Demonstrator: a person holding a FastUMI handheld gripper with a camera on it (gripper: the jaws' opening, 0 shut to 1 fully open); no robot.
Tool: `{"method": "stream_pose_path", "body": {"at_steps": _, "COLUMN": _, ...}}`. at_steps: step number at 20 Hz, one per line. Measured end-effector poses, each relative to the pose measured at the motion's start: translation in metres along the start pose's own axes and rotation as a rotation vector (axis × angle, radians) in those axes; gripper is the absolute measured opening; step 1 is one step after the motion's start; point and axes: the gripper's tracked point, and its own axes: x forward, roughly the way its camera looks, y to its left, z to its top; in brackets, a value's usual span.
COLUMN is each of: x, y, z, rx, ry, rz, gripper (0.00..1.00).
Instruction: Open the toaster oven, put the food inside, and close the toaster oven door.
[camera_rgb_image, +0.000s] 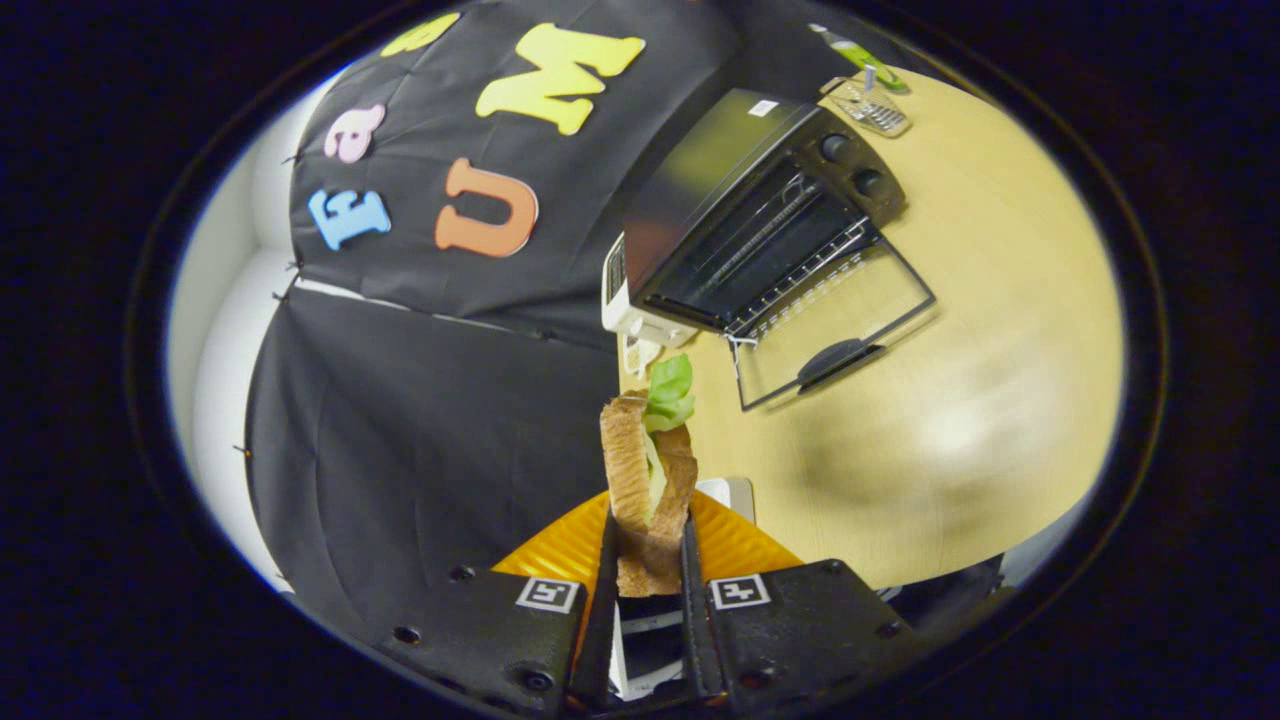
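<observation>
Two fingers of my gripper (648, 560) clamp the sandwich (648, 480) — held above an orange plate (735, 545), well short of the toaster oven (760, 220), whose door (835, 325) lies open on the tabletop (1000, 350). Lettuce pokes out; I reckon tilting could shed filling — or the bread could catch the rack.

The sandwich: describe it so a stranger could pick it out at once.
Start at the black toaster oven, its glass door folded down on the wooden table. Nearer than it, the gripper is shut on the sandwich: brown toast with green lettuce poking out.
</observation>
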Motion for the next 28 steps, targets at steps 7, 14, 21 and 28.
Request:
{"method": "stream_pose_path", "body": {"at_steps": 7, "x": 0.046, "y": -0.053, "z": 0.093, "rx": 0.191, "ry": -0.284, "rz": 0.104, "gripper": 0.34}}
{"method": "stream_pose_path", "body": {"at_steps": 14, "x": 0.098, "y": -0.089, "z": 0.160, "rx": 0.247, "ry": -0.504, "rz": 0.127, "gripper": 0.34}}
{"method": "stream_pose_path", "body": {"at_steps": 21, "x": 0.145, "y": -0.103, "z": 0.205, "rx": 0.374, "ry": -0.644, "rz": 0.178, "gripper": 0.34}}
{"method": "stream_pose_path", "body": {"at_steps": 28, "x": 0.201, "y": -0.092, "z": 0.227, "rx": 0.279, "ry": -0.661, "rz": 0.121, "gripper": 0.35}}
